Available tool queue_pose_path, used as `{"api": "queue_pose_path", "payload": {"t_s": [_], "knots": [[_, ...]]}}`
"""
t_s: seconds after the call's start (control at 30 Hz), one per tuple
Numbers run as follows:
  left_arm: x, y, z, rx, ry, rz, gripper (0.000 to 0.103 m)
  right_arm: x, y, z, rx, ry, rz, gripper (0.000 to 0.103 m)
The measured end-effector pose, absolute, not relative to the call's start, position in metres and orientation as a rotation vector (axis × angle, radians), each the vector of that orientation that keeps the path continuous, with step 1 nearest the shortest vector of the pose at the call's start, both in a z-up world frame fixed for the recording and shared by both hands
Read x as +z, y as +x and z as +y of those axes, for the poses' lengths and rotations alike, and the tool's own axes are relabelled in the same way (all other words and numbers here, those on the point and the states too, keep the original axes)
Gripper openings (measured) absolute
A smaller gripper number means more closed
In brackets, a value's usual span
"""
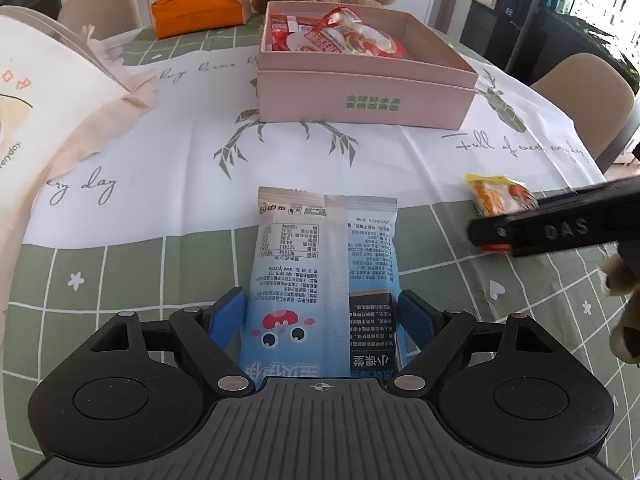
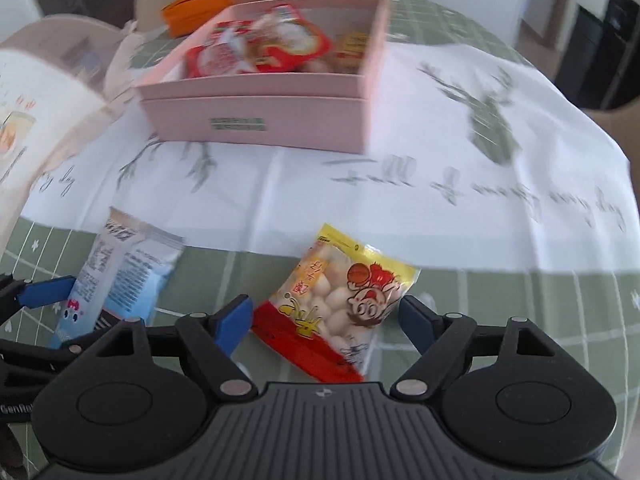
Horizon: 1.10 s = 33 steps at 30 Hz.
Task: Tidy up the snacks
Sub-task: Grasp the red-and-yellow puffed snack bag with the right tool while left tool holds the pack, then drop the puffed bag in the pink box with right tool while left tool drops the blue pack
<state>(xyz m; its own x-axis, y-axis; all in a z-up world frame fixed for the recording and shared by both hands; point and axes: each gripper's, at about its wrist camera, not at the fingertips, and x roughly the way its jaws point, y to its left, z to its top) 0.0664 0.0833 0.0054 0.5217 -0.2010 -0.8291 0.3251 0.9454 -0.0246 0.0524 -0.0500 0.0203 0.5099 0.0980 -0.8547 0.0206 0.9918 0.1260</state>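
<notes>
Both grippers lined up on a packet each — closing squarely is what matters now.

My left gripper [image 1: 320, 316] stands wide, its blue pads on either side of the blue packet [image 1: 324, 276] low in the centre of the left view; they look close to its edges, but I cannot tell whether they touch. My right gripper [image 2: 326, 316] is just as wide, empty, with the yellow packet [image 2: 340, 300] lying askew between its fingers at lower centre of the right view. I'd judge a slow close across the body of each bag, not the crimped end, is best — the film looks slippery. The pink box [image 1: 440, 60], already holding red packets, sits well apart in the upper centre on the tablecloth [image 1: 160, 152].
</notes>
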Motion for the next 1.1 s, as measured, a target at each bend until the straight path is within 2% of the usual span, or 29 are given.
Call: {"api": "queue_pose_path", "payload": {"t_s": [0.23,0.37,0.53,0.7,0.77,0.83,0.93,1.1], "knots": [[0.005,0.066,0.083,-0.310,0.137,0.981,0.087,0.024,0.070,-0.047,0.042,0.228,1.035,0.082],[0.007,0.069,0.087,-0.325,0.112,0.999,0.087,0.022,0.071,-0.044,0.054,0.173,1.029,0.081],[0.008,0.076,0.083,-0.320,0.118,1.021,0.088,0.020,0.050,-0.047,0.070,0.029,1.024,0.067],[0.007,0.087,0.075,-0.317,0.156,1.049,0.089,0.025,0.043,-0.057,0.081,0.054,1.035,0.065],[0.009,0.088,0.075,-0.331,0.165,1.058,0.083,0.029,0.040,-0.058,0.080,0.052,1.029,0.064],[0.014,0.083,0.079,-0.375,0.124,1.053,0.081,0.038,0.033,-0.059,0.108,0.061,1.026,0.064],[0.044,0.076,0.082,-0.424,0.097,0.990,0.081,0.058,0.015,-0.065,0.140,0.070,0.987,0.064],[0.157,0.107,0.068,-0.511,0.070,0.777,0.084,0.084,0.003,-0.081,0.121,0.080,0.944,0.064]]}}
